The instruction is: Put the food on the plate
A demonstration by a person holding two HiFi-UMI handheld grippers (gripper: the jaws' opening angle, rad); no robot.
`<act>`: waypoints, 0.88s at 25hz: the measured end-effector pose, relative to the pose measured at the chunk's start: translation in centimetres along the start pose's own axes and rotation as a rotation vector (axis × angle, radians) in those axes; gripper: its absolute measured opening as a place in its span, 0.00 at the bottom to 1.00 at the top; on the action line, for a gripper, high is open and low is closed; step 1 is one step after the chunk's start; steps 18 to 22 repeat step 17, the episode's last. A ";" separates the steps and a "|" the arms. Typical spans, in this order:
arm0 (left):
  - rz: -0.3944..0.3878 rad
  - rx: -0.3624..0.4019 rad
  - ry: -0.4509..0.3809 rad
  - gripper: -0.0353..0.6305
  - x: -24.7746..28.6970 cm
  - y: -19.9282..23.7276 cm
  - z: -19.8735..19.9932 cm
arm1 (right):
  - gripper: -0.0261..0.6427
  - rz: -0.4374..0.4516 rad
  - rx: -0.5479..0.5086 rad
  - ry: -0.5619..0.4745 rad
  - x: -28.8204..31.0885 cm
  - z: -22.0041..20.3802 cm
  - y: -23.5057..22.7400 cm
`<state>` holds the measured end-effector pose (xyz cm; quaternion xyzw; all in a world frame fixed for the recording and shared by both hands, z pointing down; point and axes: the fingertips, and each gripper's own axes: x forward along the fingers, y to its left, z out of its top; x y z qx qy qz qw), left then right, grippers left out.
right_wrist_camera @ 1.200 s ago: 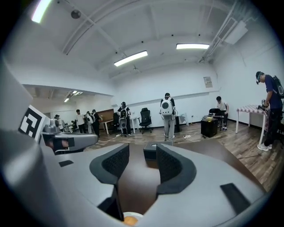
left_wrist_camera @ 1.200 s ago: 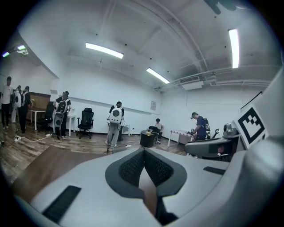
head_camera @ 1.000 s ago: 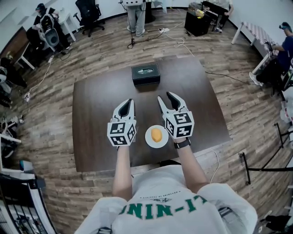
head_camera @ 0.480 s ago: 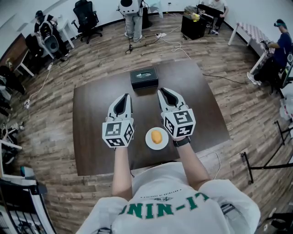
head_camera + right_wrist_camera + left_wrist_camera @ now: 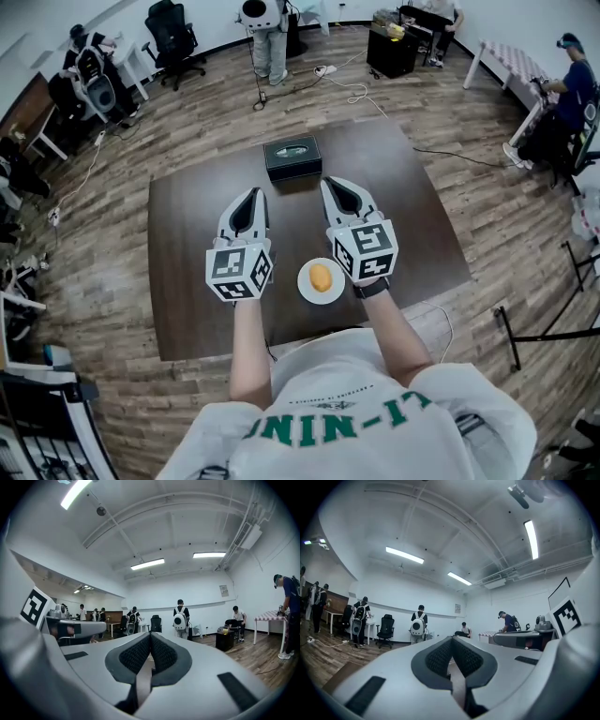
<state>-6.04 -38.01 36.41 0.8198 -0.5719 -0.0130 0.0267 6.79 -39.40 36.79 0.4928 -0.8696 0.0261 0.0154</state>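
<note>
An orange piece of food [image 5: 321,277] lies on a small white plate [image 5: 308,287] near the front edge of the dark brown table [image 5: 187,309]. My left gripper [image 5: 248,199] is held above the table to the left of the plate, its jaws shut on nothing. To the plate's right my right gripper [image 5: 337,189] is raised too, shut and empty. Both gripper views point level across the room, with pads [image 5: 440,656] [image 5: 138,654] pressed together and no table or plate in them.
A black box [image 5: 292,157] sits at the far middle of the table. Several people, office chairs [image 5: 175,33] and desks stand around the wood floor, with cables [image 5: 352,89] on it beyond the table.
My right gripper's jaws have closed from a narrow gap to shut. Both grippers have drifted slightly away from me and a little apart. The food has stayed on the plate.
</note>
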 end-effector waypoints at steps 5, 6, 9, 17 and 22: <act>-0.001 0.002 0.014 0.07 -0.1 -0.2 -0.6 | 0.06 -0.008 0.007 0.005 -0.3 -0.3 -0.2; -0.003 0.003 0.018 0.07 -0.1 -0.3 -0.8 | 0.06 -0.010 0.009 0.006 -0.5 -0.4 -0.2; -0.010 0.003 0.033 0.07 0.0 -0.8 -1.3 | 0.06 -0.015 0.018 0.012 -0.8 -0.7 -0.6; -0.017 -0.003 0.058 0.07 0.7 -0.7 -1.9 | 0.06 0.010 0.020 0.027 -0.8 -0.9 -0.6; -0.017 -0.003 0.058 0.07 0.7 -0.7 -1.9 | 0.06 0.010 0.020 0.027 -0.8 -0.9 -0.6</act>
